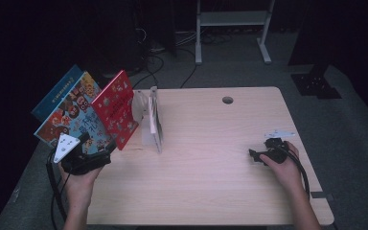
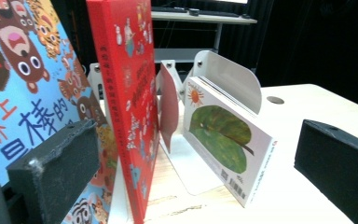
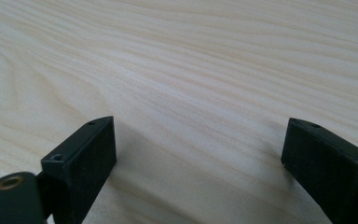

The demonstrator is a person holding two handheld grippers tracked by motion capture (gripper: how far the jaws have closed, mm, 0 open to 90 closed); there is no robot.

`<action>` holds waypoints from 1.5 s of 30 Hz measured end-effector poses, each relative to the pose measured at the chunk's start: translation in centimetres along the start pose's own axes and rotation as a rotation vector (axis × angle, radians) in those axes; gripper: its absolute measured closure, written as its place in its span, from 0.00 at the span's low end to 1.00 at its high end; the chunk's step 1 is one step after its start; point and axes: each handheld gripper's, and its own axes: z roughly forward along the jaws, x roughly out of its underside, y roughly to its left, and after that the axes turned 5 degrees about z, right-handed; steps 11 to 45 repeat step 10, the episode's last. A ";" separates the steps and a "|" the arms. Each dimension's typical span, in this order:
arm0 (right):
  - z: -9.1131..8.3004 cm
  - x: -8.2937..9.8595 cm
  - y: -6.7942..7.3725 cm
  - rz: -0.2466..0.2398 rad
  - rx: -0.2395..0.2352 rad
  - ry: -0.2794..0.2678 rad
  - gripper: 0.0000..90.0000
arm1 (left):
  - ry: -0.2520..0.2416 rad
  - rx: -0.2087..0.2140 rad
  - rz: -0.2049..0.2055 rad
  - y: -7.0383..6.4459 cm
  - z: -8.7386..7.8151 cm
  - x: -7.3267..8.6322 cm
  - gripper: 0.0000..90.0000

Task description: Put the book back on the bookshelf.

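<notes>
Three books lean at the table's left edge: a blue book (image 1: 57, 91), a colourful cartoon-animal book (image 1: 72, 117) (image 2: 23, 93) and a red book (image 1: 116, 109) (image 2: 128, 102). A white book with a green leaf cover (image 2: 223, 140) rests against a white metal bookend (image 1: 153, 120) (image 2: 228, 74). My left gripper (image 1: 106, 148) (image 2: 193, 140) is open at the foot of the leaning books. The red book's lower edge stands between its spread jaws and touches neither. My right gripper (image 1: 255, 155) (image 3: 196, 135) is open, low over bare wood at the right, holding nothing.
The light wooden table (image 1: 211, 143) has a round cable hole (image 1: 227, 100) near its far edge. A small white label (image 1: 278, 132) lies beyond the right hand. A white metal stand (image 1: 232, 28) and cables sit on the dark floor behind.
</notes>
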 end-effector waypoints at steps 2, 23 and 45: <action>0.0 0.0 0.0 0.000 0.000 0.000 0.10 | 0.003 0.007 0.000 -0.2 0.1 0.0 0.00; 0.0 0.0 0.0 0.000 0.000 0.000 0.10 | 0.004 0.011 -0.002 -0.4 0.3 0.2 0.00; 0.0 0.0 0.0 0.000 0.000 0.000 0.10 | 0.004 0.011 -0.002 -0.4 0.3 0.2 0.00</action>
